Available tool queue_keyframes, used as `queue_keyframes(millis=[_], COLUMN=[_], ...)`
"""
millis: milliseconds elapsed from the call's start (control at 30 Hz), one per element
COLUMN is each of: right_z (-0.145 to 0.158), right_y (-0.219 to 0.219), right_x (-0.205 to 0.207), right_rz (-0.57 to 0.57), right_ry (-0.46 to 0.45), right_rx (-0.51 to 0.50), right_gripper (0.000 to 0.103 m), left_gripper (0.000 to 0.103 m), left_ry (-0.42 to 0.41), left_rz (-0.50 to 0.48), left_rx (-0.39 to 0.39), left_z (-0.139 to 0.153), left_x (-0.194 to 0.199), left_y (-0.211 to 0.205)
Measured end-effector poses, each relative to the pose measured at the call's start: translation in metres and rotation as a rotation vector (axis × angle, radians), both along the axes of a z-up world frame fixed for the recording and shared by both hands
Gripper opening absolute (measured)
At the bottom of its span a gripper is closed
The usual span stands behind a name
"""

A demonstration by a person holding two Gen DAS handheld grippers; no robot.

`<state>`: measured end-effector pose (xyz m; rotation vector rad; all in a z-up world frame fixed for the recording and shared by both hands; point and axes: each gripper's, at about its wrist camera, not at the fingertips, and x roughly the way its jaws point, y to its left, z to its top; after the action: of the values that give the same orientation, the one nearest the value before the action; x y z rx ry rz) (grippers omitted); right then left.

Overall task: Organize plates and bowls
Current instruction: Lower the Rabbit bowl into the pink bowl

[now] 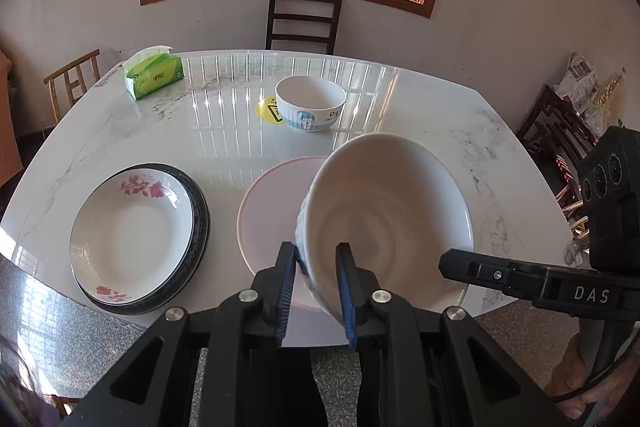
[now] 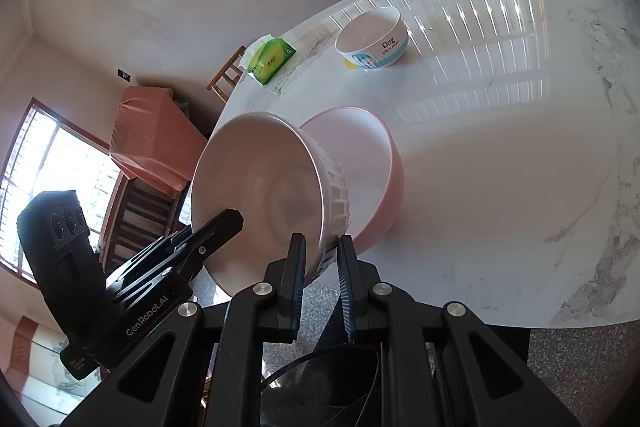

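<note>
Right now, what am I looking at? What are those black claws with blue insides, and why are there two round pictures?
The claws are two-finger grabbers, and a person holds one in each hand. Each has a wide-eyed camera looking along its fingers: one picture comes from the left grabber, the other from the right grabber. Both pinch the rim of one big white ribbed bowl, tilted above a pale pink dish. On the shiny white marble table there are also a white plate with red flowers on top of dark plates, a small white-and-blue bowl and a green tissue pack.
</note>
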<state>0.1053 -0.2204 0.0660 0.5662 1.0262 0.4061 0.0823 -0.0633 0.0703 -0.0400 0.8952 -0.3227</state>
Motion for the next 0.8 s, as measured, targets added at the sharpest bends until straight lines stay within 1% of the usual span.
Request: queue_keyframes(millis=[200, 400, 633, 800], right_z=[-0.003, -0.004, -0.010, -0.012], right_y=[-0.004, -0.003, -0.001, -0.001], right_x=[0.009, 0.018, 0.028, 0.031], right_rz=[-0.004, 0.003, 0.008, 0.010], right_ry=[0.007, 0.010, 0.029, 0.038], right_rx=[-0.006, -0.015, -0.023, -0.031], right_gripper=[0.017, 0.017, 0.017, 0.017], left_gripper=[0.020, 0.020, 0.020, 0.020], left_ry=[0.059, 0.073, 0.109, 0.116], left_rz=[0.008, 0.022, 0.034, 0.037], left_rx=[-0.014, -0.012, -0.010, -0.004], left_z=[-0.010, -0.015, -0.025, -0.030], left_x=[0.016, 0.026, 0.038, 0.042], left_y=[0.001, 0.004, 0.007, 0.009])
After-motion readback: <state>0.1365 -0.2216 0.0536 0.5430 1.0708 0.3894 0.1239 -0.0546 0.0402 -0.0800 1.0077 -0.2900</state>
